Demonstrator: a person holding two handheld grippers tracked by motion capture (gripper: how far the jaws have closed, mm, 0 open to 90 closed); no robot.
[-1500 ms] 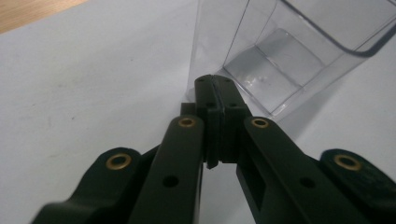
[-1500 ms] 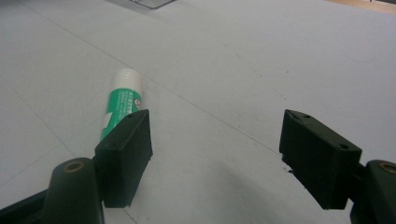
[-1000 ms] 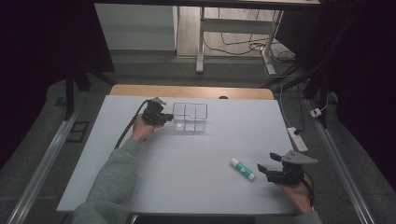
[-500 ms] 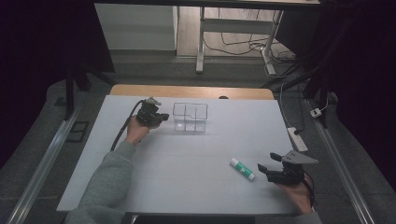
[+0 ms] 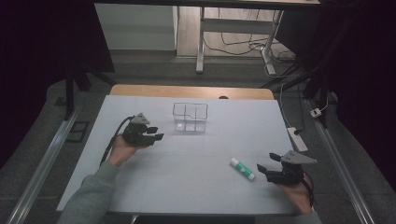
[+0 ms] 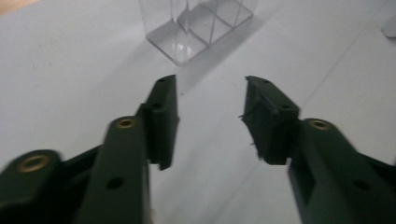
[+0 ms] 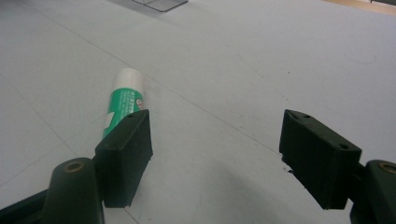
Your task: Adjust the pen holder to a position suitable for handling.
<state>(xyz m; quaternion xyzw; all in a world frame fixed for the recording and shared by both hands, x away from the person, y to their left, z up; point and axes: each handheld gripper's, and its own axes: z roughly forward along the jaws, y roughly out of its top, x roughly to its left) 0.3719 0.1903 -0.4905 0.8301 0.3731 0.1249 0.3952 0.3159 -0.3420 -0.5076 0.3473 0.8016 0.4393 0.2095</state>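
A clear plastic organiser (image 5: 190,117) with several compartments stands at the middle back of the white table (image 5: 196,191); the left gripper view has it ahead (image 6: 196,23). My left gripper (image 5: 158,133) hovers left of it and nearer the person, apart from it. Its jaws (image 6: 210,84) have just been opening and hold nothing. A green and white glue stick (image 5: 242,168) lies at the front right. My right gripper (image 5: 265,161) stands open just right of it, and the stick (image 7: 122,100) lies beyond its left fingertip (image 7: 125,149), outside the gap (image 7: 215,121).
A wooden strip (image 5: 191,91) edges the table's far side. A white power strip (image 5: 296,138) lies on the floor off the table's right edge, and metal rails (image 5: 42,163) run along both sides. Desk legs and cables (image 5: 233,42) stand beyond.
My left gripper has drawn back from beside the organiser toward the person, and its jaws have gone from shut to open. The right gripper and glue stick have not moved.
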